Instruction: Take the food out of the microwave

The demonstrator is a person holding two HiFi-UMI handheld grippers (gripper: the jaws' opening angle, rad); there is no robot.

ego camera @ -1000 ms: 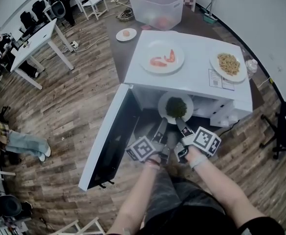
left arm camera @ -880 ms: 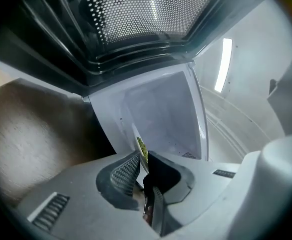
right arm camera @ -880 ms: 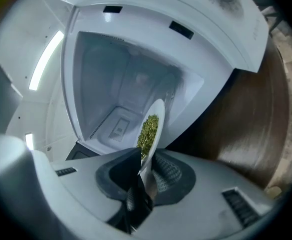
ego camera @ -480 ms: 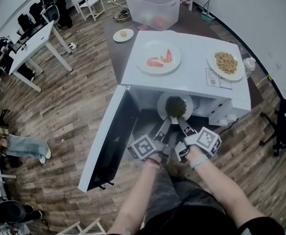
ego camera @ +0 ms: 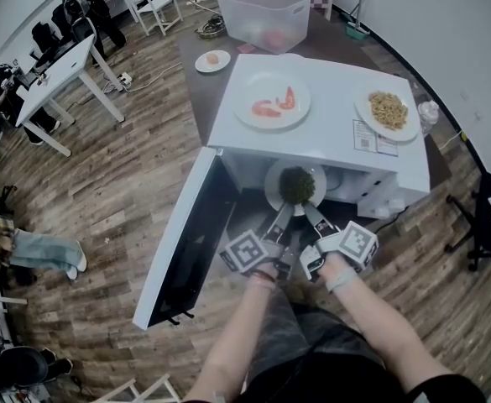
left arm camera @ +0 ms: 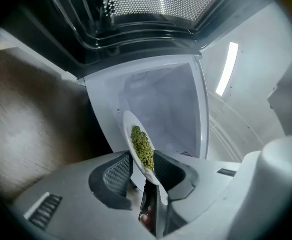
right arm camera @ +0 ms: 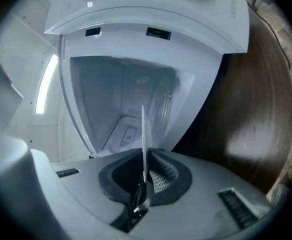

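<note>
Jaws of left gripper (left arm camera: 142, 160) have just been opening, now wide w/ plate (ego camera: 272, 188) rim loose between, those of right gripper (right arm camera: 145, 167) just been closing & pinch that rim, so greens (ego camera: 296, 184), in microwave (ego camera: 329, 133) mouth ahead of both, prob. come out right-handed.

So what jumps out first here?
A plate of green peas sits at the mouth of the open white microwave. Its near rim stands between both grippers' jaws: the right gripper has just been closing on it, the left gripper opening. On top lie a plate of shrimp and a plate of noodles.
</note>
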